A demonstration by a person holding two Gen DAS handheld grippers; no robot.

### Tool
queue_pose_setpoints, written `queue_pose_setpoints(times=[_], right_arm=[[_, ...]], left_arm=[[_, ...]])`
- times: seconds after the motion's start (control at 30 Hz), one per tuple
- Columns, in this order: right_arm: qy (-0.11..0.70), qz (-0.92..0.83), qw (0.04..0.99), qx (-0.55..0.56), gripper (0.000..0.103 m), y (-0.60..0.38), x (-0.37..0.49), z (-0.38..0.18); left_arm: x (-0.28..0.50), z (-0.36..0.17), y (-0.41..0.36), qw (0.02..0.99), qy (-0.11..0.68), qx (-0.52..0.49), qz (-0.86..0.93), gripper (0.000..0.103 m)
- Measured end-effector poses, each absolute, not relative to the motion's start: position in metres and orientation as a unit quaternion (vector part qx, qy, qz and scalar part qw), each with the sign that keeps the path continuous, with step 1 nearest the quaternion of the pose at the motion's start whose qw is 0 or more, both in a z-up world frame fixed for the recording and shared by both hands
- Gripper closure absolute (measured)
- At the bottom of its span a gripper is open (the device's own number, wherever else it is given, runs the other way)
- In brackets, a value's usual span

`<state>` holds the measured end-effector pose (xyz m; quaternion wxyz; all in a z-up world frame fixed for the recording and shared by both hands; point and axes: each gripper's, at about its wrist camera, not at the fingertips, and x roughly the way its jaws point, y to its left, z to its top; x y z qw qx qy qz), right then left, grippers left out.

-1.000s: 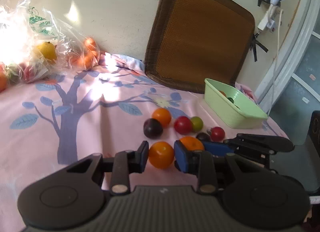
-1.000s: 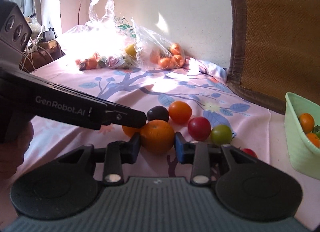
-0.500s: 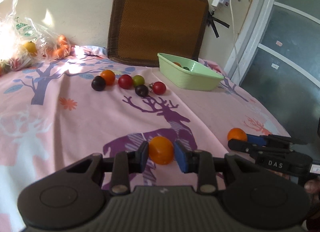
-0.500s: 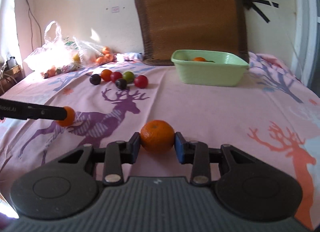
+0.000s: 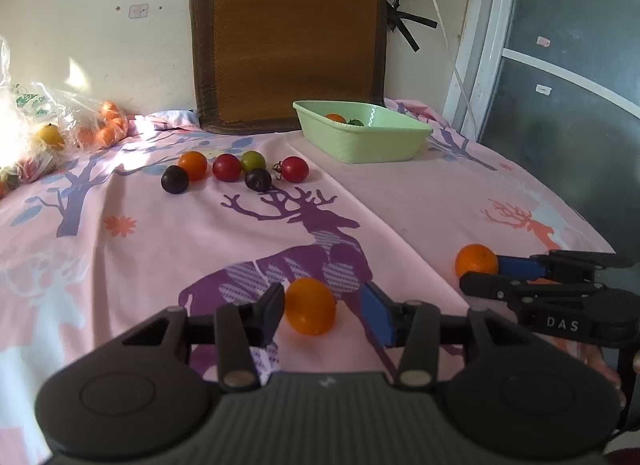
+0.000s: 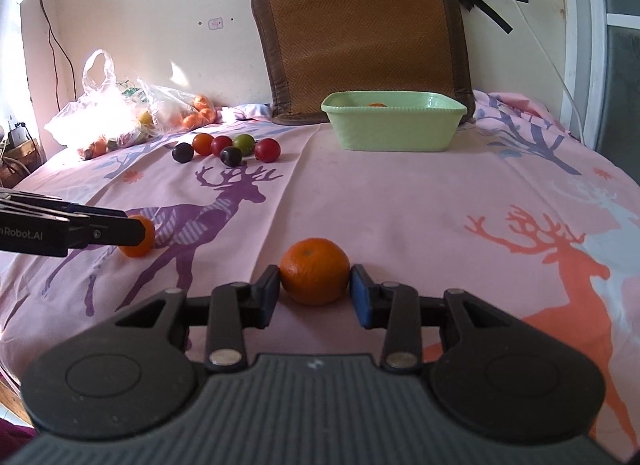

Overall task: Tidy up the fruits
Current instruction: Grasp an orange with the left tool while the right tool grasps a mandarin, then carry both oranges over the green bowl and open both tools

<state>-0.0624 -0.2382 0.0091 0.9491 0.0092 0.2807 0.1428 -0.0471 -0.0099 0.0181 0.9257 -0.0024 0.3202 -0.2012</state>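
Your left gripper (image 5: 322, 311) is spread wide; the small orange fruit (image 5: 310, 306) sits on the pink cloth (image 5: 160, 233) between the jaws, touching the left pad only, low centre of frame. Your right gripper (image 6: 314, 295) has its pads just beside the mandarin (image 6: 314, 269), which rests on the cloth; can't tell if it's pinched. Readable text: "DAS" on the right gripper in the left view, "nRobot.AI" on the left gripper in the right view. Green tub (image 5: 372, 141) sits upper centre, loose fruits (image 5: 236, 169) to its left.
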Motion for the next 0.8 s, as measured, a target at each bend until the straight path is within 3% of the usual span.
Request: queue_pose_setpoints(times=[0.17,0.2,0.23,0.47,0.67,0.8], right_arm=[[0.279,0.145,0.949,0.007,0.062,-0.237,-0.063,0.007],[0.278,0.145,0.950,0.008,0.062,-0.237,-0.063,0.007],[0.276,0.145,0.950,0.009,0.062,-0.237,-0.062,0.007],[0.249,0.134,0.959,0.025,0.064,-0.249,-0.045,0.017],[0.213,0.105,0.970,0.048,0.064,-0.277,0.012,0.044],[0.192,0.085,0.976,0.048,0.064,-0.291,0.068,0.055]], left_arm=[[-0.044,0.012,-0.013,0.925,0.328,0.007,-0.194,0.056],[-0.043,0.010,-0.013,0.925,0.329,0.009,-0.191,0.060],[-0.041,0.009,-0.013,0.926,0.329,0.013,-0.186,0.073],[-0.004,0.033,-0.024,0.920,0.321,0.009,-0.224,0.074],[0.076,0.078,-0.072,0.921,0.282,0.018,-0.269,0.073],[0.150,0.077,-0.105,0.915,0.306,0.004,-0.264,0.073]])
